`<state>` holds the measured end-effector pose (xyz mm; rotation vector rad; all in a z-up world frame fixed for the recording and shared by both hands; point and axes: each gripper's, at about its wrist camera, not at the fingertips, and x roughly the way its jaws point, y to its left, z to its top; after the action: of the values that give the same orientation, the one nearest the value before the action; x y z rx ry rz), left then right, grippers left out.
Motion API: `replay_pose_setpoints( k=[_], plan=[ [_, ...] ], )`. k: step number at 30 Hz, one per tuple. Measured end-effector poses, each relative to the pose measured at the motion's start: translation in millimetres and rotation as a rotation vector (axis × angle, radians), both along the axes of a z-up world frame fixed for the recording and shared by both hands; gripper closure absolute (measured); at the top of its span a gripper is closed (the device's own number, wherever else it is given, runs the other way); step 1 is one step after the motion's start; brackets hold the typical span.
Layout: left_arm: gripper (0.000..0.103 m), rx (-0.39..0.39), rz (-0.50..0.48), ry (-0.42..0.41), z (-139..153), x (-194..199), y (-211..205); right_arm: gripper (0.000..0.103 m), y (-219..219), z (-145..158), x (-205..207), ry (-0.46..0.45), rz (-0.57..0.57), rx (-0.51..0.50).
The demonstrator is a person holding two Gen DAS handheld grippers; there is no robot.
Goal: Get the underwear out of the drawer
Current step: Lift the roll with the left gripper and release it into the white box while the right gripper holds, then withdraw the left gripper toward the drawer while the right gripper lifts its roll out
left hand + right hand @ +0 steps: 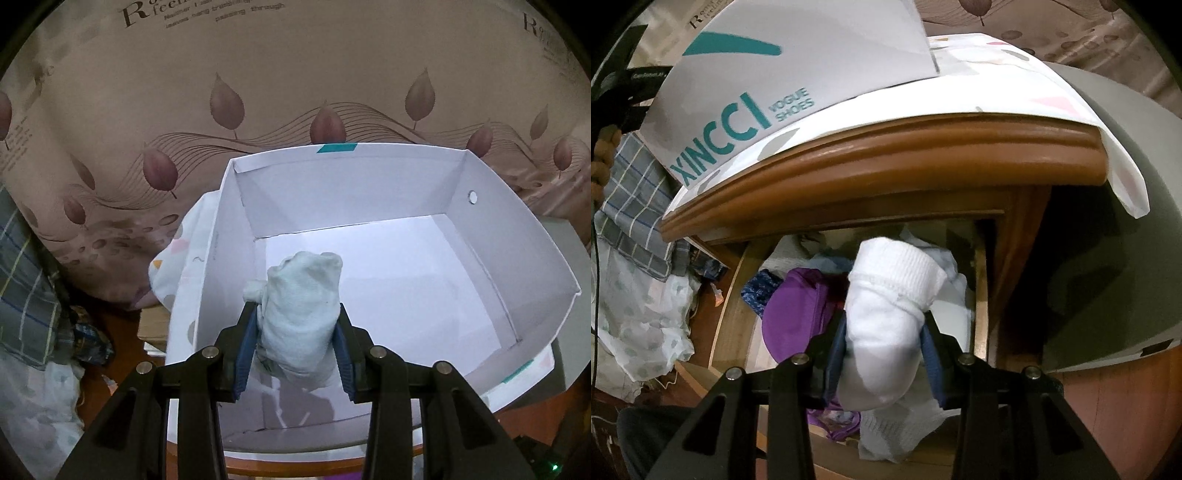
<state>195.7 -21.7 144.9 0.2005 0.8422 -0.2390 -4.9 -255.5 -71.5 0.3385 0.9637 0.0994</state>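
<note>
In the left wrist view my left gripper (pixel 295 314) is shut on a rolled pale blue-grey garment (pixel 301 317), held inside the open white shoebox (pixel 517 236) near its front left corner. The box floor around the roll is bare. In the right wrist view my right gripper (pixel 884 325) is shut on a rolled white sock-like bundle with a ribbed cuff (pixel 886 317), held above the open wooden drawer (pixel 980 280). A purple garment (pixel 798 314), a dark blue patterned piece (pixel 757 291) and white clothes (pixel 886 432) lie in the drawer.
The shoebox stands on a white patterned cloth (pixel 1015 85) that covers the wooden cabinet top (pixel 886 162) above the drawer. A leaf-print curtain (pixel 184 110) hangs behind. Plaid fabric (pixel 26 280) and pale bedding (pixel 639 314) lie to the left. A grey wall (pixel 1126 221) is on the right.
</note>
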Motion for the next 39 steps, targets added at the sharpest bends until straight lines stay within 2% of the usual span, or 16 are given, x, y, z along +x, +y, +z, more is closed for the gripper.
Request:
replay_pose_setpoints(
  k=[6,14,15,16,19,21,25,29,32,35,39],
  plan=[
    [0.065,0.014,0.019,-0.008,0,-1,1,0.064,3,2,0,-0.004,0.007,-0.009],
    [0.057,-0.015,0.046,-0.010,2,0,2,0.064,8,3,0,-0.007,0.012,-0.019],
    [0.052,-0.019,0.046,-0.011,3,-1,1,0.064,8,3,0,-0.006,0.011,-0.017],
    [0.042,-0.021,0.047,-0.017,4,-1,1,0.064,8,2,0,-0.006,0.011,-0.016],
    [0.022,-0.044,0.042,-0.037,11,-6,-1,0.064,8,2,0,-0.006,0.012,-0.018],
    [0.016,-0.024,0.058,-0.074,18,-11,-3,0.064,8,1,0,-0.007,0.013,-0.015],
    [0.016,-0.023,0.035,-0.106,31,-22,-3,0.064,8,1,0,-0.011,0.014,-0.017],
    [0.015,-0.064,0.037,-0.123,47,-42,7,0.064,11,1,-1,-0.012,0.018,-0.030],
    [0.011,-0.069,0.038,-0.136,52,-63,17,0.064,13,1,-1,-0.015,0.022,-0.036],
    [0.010,-0.070,0.051,-0.149,47,-89,33,0.064,14,2,-3,-0.021,0.027,-0.041],
    [0.009,-0.053,0.098,-0.165,26,-123,56,0.064,14,1,-6,-0.031,0.035,-0.039]
  ],
)
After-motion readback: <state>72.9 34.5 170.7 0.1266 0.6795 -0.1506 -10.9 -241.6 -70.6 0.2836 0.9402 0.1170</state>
